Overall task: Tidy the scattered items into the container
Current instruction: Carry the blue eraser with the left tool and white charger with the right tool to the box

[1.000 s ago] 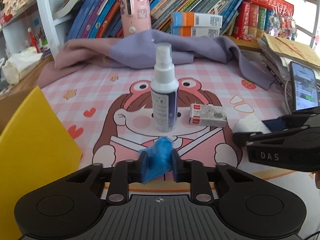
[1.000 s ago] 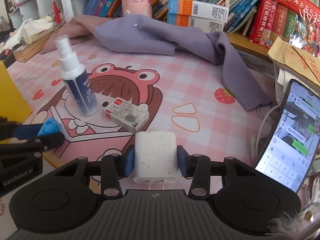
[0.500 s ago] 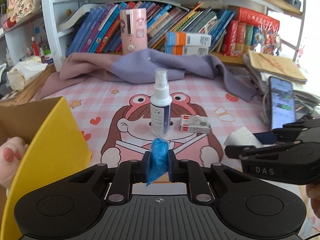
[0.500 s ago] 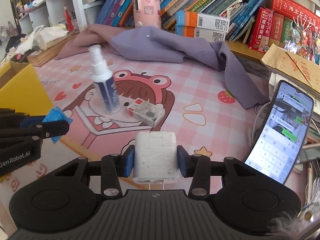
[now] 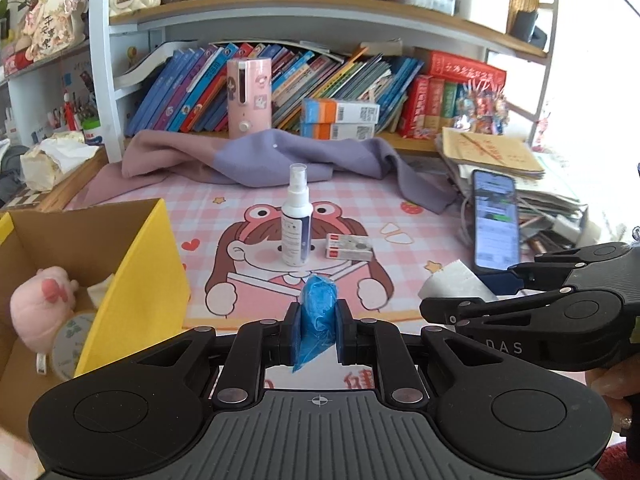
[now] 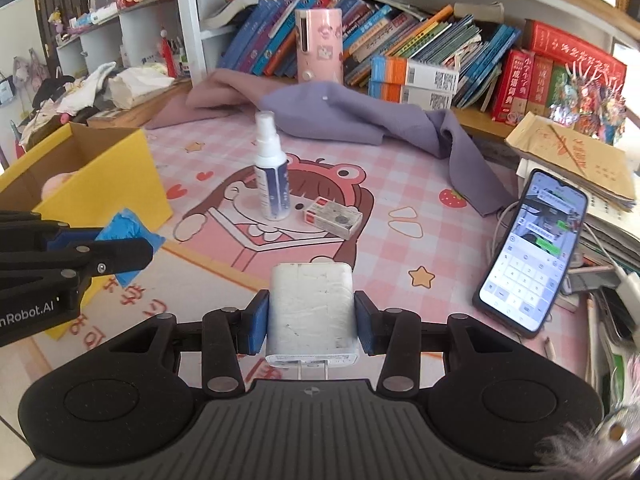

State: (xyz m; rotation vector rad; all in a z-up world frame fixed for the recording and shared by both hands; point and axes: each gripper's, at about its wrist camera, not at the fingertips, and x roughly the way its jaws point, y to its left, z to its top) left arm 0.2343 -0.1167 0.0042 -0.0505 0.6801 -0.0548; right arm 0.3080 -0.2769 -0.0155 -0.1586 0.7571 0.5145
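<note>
Left claw (image 5: pixel 318 334) pinches the blue wad (image 5: pixel 317 312), right claw (image 6: pixel 311 322) pinches the white charger (image 6: pixel 311 312), both above the desk's front edge; carry each over the yellow box (image 5: pixel 132 280) at the left edge, clear its wall, then release inside.

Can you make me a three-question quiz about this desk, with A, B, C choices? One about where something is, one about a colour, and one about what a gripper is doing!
1. Where is the spray bottle?
A. inside the box
B. standing on the cartoon mat
C. on the bookshelf

2. What colour is the box on the outside?
A. yellow
B. green
C. red

3. What is the right gripper doing?
A. hanging open with nothing in it
B. squeezing the phone
C. gripping a white charger

Answers: 1 B, it stands upright on the mat beside the eraser. 2 A, its outer wall is yellow. 3 C, the white charger sits between its pads.
</note>
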